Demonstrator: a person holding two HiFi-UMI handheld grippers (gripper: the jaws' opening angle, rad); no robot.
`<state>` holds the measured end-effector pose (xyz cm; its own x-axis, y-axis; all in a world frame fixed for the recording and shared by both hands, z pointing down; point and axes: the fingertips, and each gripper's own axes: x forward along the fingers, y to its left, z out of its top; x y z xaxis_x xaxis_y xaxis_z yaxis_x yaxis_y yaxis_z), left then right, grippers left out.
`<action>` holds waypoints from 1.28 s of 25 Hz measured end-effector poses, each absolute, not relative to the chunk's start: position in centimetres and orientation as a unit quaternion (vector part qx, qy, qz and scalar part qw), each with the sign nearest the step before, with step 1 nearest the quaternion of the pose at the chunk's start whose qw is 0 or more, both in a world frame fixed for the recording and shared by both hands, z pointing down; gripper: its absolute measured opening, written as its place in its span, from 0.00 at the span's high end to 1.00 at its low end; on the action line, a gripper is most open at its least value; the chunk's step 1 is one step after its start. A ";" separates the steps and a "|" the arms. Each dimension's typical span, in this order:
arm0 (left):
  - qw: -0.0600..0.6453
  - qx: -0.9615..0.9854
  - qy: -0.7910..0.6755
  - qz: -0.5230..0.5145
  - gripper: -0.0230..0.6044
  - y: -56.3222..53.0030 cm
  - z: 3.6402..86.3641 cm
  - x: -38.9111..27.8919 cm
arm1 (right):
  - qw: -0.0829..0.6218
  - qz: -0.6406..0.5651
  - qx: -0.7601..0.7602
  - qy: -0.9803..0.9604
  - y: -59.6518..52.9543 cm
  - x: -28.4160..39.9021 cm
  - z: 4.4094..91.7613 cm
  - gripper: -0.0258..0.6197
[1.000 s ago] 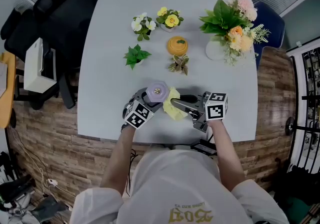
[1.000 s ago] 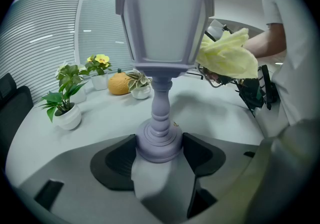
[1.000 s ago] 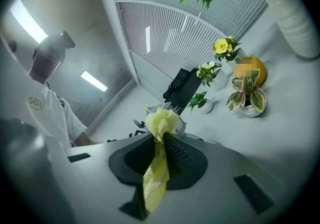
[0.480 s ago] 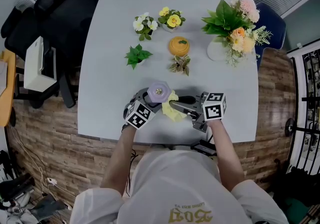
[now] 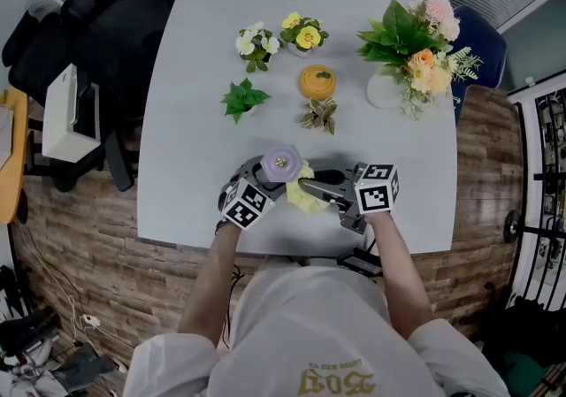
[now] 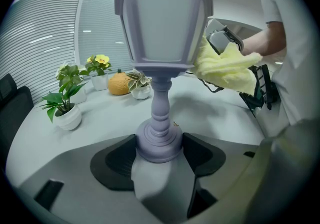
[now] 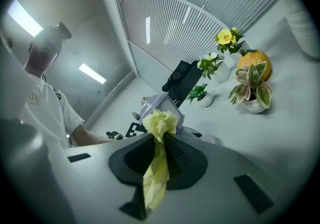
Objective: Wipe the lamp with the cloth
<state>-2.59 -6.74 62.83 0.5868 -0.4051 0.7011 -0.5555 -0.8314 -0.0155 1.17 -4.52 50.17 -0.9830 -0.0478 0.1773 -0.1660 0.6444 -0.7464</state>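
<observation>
Wiping the lamp (image 6: 162, 23), lower centre of head view.
Jaws: left gripper (image 6: 159, 154) clamped on lamp base; right gripper (image 7: 161, 153) pinching yellow cloth (image 7: 159, 122) against lamp head.

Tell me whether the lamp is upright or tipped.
Upright. The lamp has its base clamped in the left tongs, and its post rises straight up to the shade.
</observation>
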 end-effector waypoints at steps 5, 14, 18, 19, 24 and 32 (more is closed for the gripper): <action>0.103 0.884 -0.272 0.366 0.49 -6.8 62.9 -2.6 | 0.070 0.413 0.046 -0.907 -4.0 1.0 49.6 0.87; 0.102 0.884 -0.272 0.365 0.49 -6.8 62.9 -2.6 | 0.090 0.383 0.041 -0.918 -3.5 0.8 49.2 0.87; 0.102 0.884 -0.272 0.366 0.49 -6.8 62.9 -2.6 | 0.093 0.387 0.032 -0.917 -3.1 0.7 49.3 0.87; 0.102 0.884 -0.272 0.366 0.49 -6.8 62.9 -2.6 | 0.097 0.386 0.028 -0.917 -2.9 0.7 49.5 0.87; 0.102 0.884 -0.273 0.366 0.49 -6.8 62.9 -2.6 | 0.135 0.374 0.034 -0.917 -2.5 0.1 51.0 0.87; 0.102 0.884 -0.272 0.366 0.49 -6.8 62.9 -2.5 | 0.152 0.369 0.050 -0.916 -3.4 -0.3 51.8 0.87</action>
<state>-2.53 -6.76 62.85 0.5849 -0.4062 0.7021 -0.5557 -0.8312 -0.0180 -0.28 -3.36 51.83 -0.9486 0.0208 0.3157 -0.2039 0.7228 -0.6603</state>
